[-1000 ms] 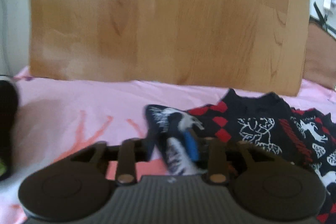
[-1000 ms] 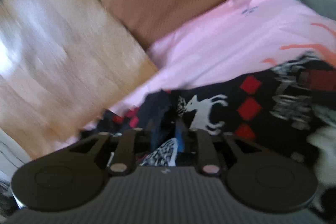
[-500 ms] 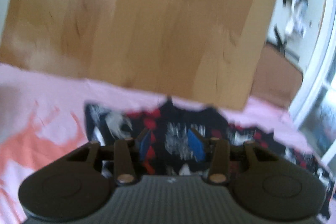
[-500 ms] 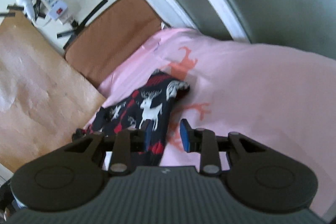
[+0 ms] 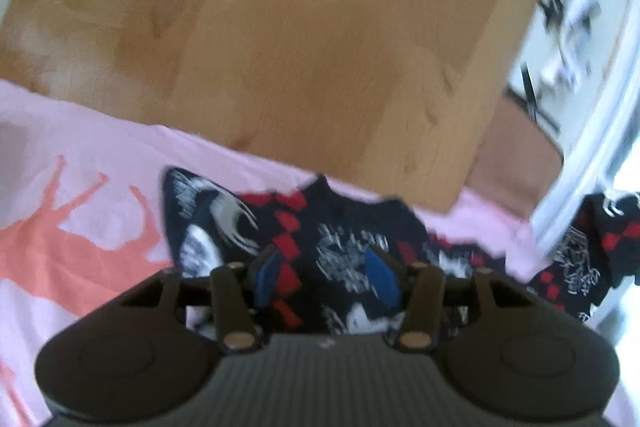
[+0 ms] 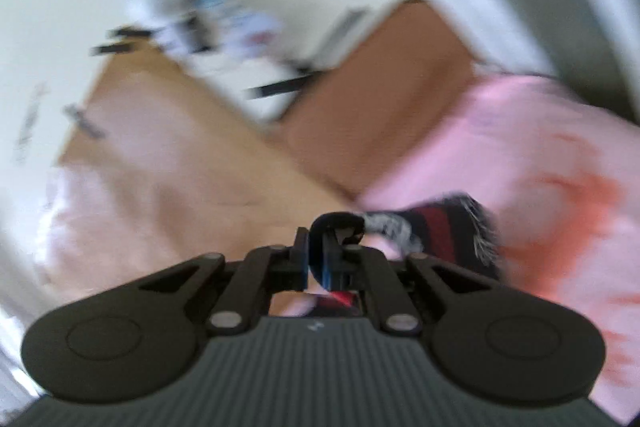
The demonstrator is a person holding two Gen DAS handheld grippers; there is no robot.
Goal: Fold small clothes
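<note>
One garment is in play, a dark knitted sweater (image 5: pixel 344 247) with white reindeer and red diamonds, lying on the pink bedsheet (image 5: pixel 80 163) close to the wooden headboard (image 5: pixel 280 39); judged from how it lies, the folding looks barely begun, since the body seems spread flat, one sleeve (image 5: pixel 204 215) on its left lies turned in over the chest, and the other side trails off toward the right of the left wrist view; the remaining folds and the final tidy packet look still to be made; the left tool (image 5: pixel 326 273) hangs just above the sweater's middle with its blue pads (image 5: pixel 267 273) parted and nothing between them, so it is released; the right tool (image 6: pixel 326 261) is clenched, its jaws pressed together on a dark fold of the sweater, with a cuff or hem (image 6: pixel 436 231) of red, white and black knit drooping beside it over the sheet; the left wrist view alone shows the spread of the garment and the folded sleeve; the right wrist view alone shows the grip itself, though heavy blur hides just which part of the sweater is held; a brown cushion (image 6: pixel 384 99) stands beside the headboard in both.
</note>
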